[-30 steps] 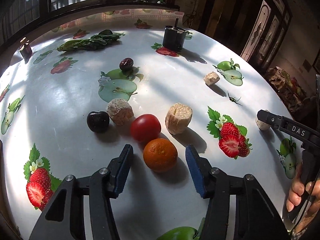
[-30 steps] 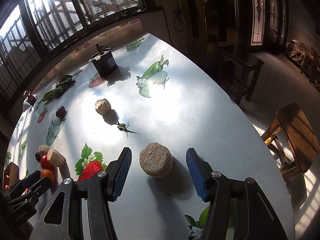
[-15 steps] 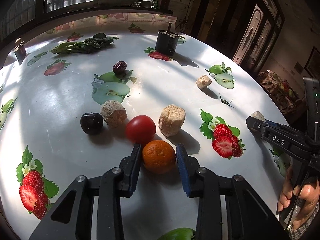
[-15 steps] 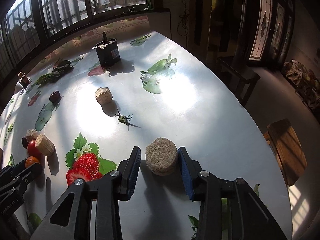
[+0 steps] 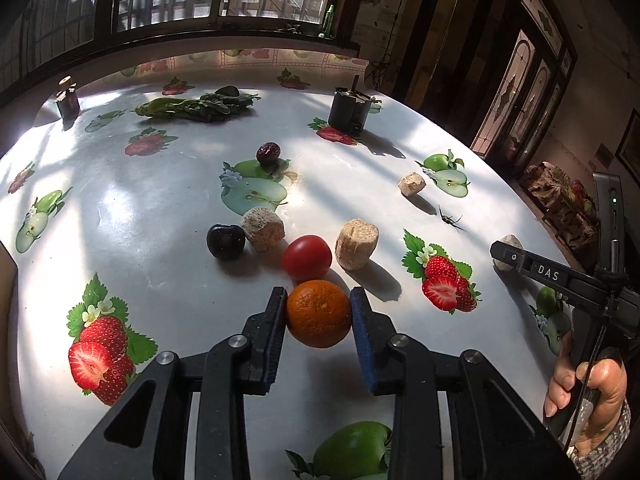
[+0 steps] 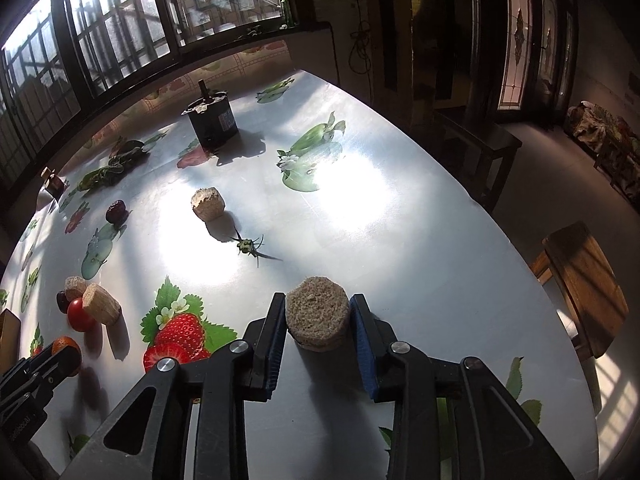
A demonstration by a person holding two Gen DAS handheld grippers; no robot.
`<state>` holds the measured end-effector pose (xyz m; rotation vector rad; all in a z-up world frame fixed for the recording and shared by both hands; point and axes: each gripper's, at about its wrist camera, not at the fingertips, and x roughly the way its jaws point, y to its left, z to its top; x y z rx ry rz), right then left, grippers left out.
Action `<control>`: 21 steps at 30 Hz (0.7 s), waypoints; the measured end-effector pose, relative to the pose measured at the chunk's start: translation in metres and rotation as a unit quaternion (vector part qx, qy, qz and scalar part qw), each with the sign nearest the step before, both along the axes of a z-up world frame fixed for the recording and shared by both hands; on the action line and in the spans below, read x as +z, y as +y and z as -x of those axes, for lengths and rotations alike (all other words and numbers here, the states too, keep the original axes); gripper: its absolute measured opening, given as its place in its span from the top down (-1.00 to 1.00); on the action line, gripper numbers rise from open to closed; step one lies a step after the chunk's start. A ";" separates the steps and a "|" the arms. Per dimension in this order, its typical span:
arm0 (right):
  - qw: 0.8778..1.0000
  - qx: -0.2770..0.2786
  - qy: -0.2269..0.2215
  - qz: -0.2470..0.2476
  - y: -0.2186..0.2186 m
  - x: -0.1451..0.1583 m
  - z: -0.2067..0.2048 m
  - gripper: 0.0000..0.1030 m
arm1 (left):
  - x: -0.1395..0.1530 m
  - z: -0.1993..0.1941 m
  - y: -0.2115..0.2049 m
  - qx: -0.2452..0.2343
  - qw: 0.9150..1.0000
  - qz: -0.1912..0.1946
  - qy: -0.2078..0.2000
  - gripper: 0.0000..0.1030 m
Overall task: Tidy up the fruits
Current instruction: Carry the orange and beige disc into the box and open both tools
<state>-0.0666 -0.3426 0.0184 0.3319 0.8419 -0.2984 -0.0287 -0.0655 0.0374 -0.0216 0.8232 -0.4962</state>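
An orange (image 5: 318, 314) sits between the blue pads of my left gripper (image 5: 318, 307), which is shut on it just in front of a red tomato (image 5: 307, 257). I cannot tell whether the orange is off the tablecloth. My right gripper (image 6: 318, 312) is shut on a round tan fibrous block (image 6: 316, 316) near the table's right edge. The left wrist view shows that gripper (image 5: 505, 257) at far right, held by a hand (image 5: 592, 396). The right wrist view shows the left gripper (image 6: 60, 354) with the orange (image 6: 64, 343) at lower left.
Beyond the tomato lie a dark cherry (image 5: 225, 241), two tan blocks (image 5: 264, 228) (image 5: 356, 244), a third block (image 5: 412, 184), a red date (image 5: 268, 153) and a green stem (image 5: 448, 218). Leafy greens (image 5: 196, 106), a black can (image 5: 350, 110) and a small bottle (image 5: 67, 98) stand at the back. A wooden stool (image 6: 584, 288) is beside the table.
Both grippers closed from open: the left one onto the orange, the right one onto the tan block. The left gripper has since shifted a little with the orange.
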 end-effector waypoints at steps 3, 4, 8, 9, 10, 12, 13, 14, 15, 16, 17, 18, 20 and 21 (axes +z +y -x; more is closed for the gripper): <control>1.000 -0.006 -0.008 0.001 -0.001 0.001 0.002 0.34 | 0.015 0.013 0.029 0.022 0.999 0.026 -0.007 0.40; 1.000 -0.006 -0.011 0.004 0.000 0.002 0.002 0.34 | 0.020 0.017 0.041 0.032 0.999 0.031 -0.009 0.40; 0.998 0.001 -0.033 0.045 0.014 0.015 0.007 0.34 | 0.038 0.036 0.093 0.075 0.997 0.025 -0.021 0.40; 0.998 0.008 -0.034 0.046 0.019 0.020 0.009 0.34 | 0.043 0.042 0.110 0.089 0.995 0.020 -0.026 0.40; 0.999 0.019 -0.035 0.031 0.025 0.025 0.012 0.34 | 0.048 0.046 0.127 0.105 0.994 0.015 -0.031 0.40; 0.998 0.050 -0.046 -0.011 0.041 0.039 0.019 0.34 | 0.057 0.053 0.164 0.140 0.989 0.013 -0.036 0.40; 0.996 0.067 -0.053 -0.018 0.053 0.049 0.022 0.34 | 0.060 0.056 0.182 0.156 0.987 0.014 -0.035 0.40; 0.995 0.083 -0.060 -0.016 0.067 0.058 0.025 0.34 | 0.062 0.059 0.200 0.174 0.984 0.010 -0.034 0.40; 0.992 0.102 -0.068 -0.010 0.084 0.069 0.027 0.34 | 0.064 0.062 0.219 0.195 0.980 0.005 -0.035 0.40; 0.990 0.123 -0.075 -0.005 0.101 0.079 0.028 0.34 | 0.064 0.065 0.233 0.211 0.977 0.000 -0.037 0.40; 0.986 0.145 -0.082 -0.003 0.120 0.088 0.028 0.34 | 0.065 0.068 0.249 0.228 0.973 -0.006 -0.038 0.40; 0.982 0.168 -0.088 -0.003 0.138 0.095 0.028 0.34 | 0.065 0.071 0.262 0.243 0.969 -0.011 -0.040 0.40; 0.972 0.214 -0.096 -0.011 0.175 0.105 0.028 0.34 | 0.063 0.076 0.286 0.269 0.962 -0.016 -0.040 0.40; 0.966 0.238 -0.097 -0.016 0.197 0.108 0.027 0.34 | 0.062 0.078 0.298 0.280 0.959 -0.018 -0.037 0.40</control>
